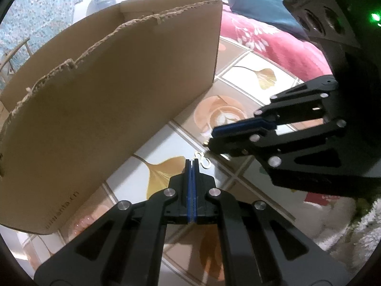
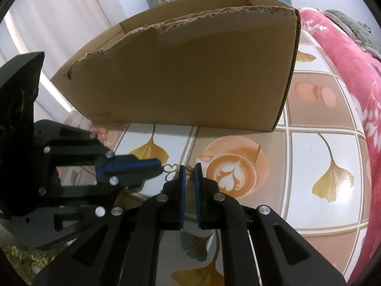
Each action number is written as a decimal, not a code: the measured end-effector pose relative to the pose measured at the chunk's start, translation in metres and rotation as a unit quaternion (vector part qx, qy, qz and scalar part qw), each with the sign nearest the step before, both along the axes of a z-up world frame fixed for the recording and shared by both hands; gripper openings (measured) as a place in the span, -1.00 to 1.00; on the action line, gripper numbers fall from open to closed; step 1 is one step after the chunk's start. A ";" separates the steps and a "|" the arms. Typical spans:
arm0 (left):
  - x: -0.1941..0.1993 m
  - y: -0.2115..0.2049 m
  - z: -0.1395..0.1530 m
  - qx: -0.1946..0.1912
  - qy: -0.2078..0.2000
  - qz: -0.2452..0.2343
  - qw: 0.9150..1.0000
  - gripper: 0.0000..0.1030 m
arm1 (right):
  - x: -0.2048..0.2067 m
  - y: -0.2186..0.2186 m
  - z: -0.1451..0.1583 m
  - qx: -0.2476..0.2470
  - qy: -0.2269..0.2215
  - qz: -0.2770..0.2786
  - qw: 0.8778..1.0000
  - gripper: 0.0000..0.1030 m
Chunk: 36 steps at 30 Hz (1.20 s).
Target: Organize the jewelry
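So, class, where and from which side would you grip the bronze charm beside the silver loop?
Pinch the bronze charm by its small body from the near side, facing the cardboard box, as the right gripper does; the silver loop and left gripper block its left.

We see a small jewelry piece: a pale wire loop (image 2: 170, 168) shaped like a butterfly, joined to a bronze filigree charm (image 2: 189, 175). It sits just above the patterned tabletop (image 2: 309, 157), before the cardboard box (image 2: 190, 71).

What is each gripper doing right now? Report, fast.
Left gripper: shut on the silver wire clasp of the jewelry piece.
Right gripper: shut on the bronze charm, fingers parted only by it.
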<state>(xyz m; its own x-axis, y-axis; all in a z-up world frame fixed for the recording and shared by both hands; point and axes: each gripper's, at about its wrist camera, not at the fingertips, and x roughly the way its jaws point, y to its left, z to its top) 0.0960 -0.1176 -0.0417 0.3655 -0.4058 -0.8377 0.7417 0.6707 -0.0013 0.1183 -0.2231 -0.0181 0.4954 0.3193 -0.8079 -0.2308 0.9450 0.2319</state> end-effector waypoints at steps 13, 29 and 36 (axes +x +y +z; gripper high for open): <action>0.022 -0.003 0.001 -0.002 -0.027 0.059 0.998 -0.73 | -0.001 -0.012 0.001 0.023 0.006 -0.020 1.000 -0.85; 0.009 -0.019 0.002 -0.033 0.062 0.062 0.996 -0.57 | -0.004 -0.044 0.005 0.029 -0.014 -0.066 0.997 -0.85; 0.006 -0.031 0.000 -0.013 0.028 0.055 0.998 -0.57 | -0.011 -0.046 0.003 0.033 -0.014 -0.075 0.997 -0.85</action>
